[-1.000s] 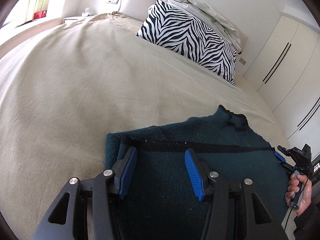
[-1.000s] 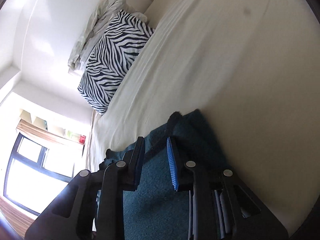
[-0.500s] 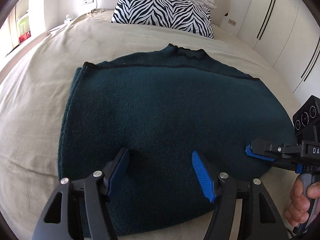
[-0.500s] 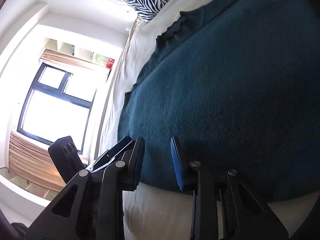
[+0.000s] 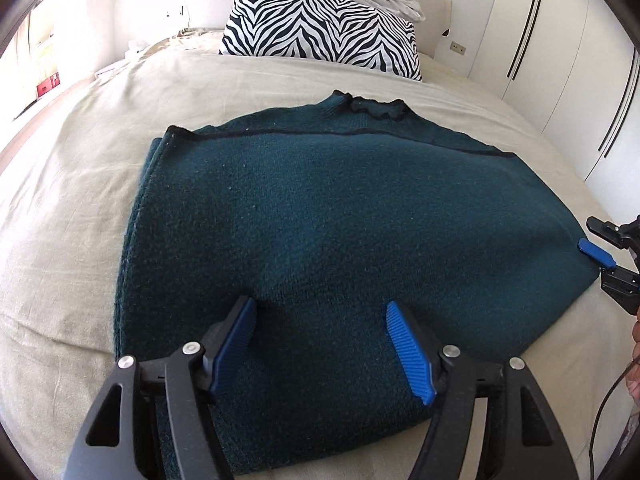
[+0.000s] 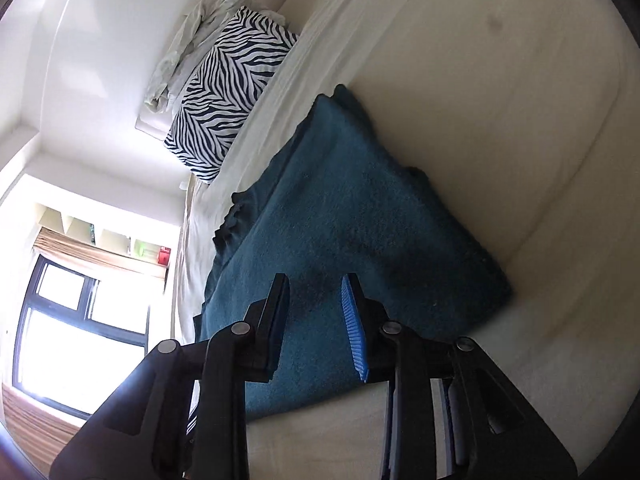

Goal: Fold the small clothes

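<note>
A second ago I saw only the sweater's (image 5: 320, 220) top edge; now the whole folded garment lies flat on the bed (image 5: 72, 240), mid-frame, so that fold looks done. My left gripper (image 5: 320, 340) is opening wide, empty above the hem; my right gripper (image 6: 314, 320), narrow and opening, holds nothing.

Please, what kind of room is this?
Most likely a bedroom in a home. A wide bed with a beige sheet fills the view, a zebra pillow leans at its head, and white wardrobe doors stand beside it. A sweater lies on the bed.
</note>
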The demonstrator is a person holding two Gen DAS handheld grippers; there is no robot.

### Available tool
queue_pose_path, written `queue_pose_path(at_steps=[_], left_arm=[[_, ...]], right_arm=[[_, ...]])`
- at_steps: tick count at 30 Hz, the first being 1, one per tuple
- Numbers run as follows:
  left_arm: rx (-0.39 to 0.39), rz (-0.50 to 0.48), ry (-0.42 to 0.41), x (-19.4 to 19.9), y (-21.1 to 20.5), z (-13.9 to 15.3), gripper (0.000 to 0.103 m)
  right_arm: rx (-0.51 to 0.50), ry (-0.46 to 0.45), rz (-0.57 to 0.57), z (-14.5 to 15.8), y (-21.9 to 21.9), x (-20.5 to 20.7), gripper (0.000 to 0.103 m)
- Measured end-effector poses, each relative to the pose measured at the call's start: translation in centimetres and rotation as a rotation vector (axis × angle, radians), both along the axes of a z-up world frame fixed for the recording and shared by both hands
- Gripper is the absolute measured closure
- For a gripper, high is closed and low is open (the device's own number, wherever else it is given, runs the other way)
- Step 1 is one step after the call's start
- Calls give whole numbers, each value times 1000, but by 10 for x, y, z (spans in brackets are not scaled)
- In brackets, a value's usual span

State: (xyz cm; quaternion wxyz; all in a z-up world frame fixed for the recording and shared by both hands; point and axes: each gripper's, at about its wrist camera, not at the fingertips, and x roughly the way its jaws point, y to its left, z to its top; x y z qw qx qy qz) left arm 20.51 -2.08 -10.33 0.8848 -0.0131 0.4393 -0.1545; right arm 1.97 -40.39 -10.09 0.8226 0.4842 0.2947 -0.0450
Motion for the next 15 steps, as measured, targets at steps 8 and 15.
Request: queue_pose_path(at_steps=[8,15], left_arm=[[-158,-15,19,-2,25,4,32],[-158,-24,24,-7,33,6,33]], right_arm=[[29,72,408,-33,123,110,74],[79,28,261,-43,77,73,75]])
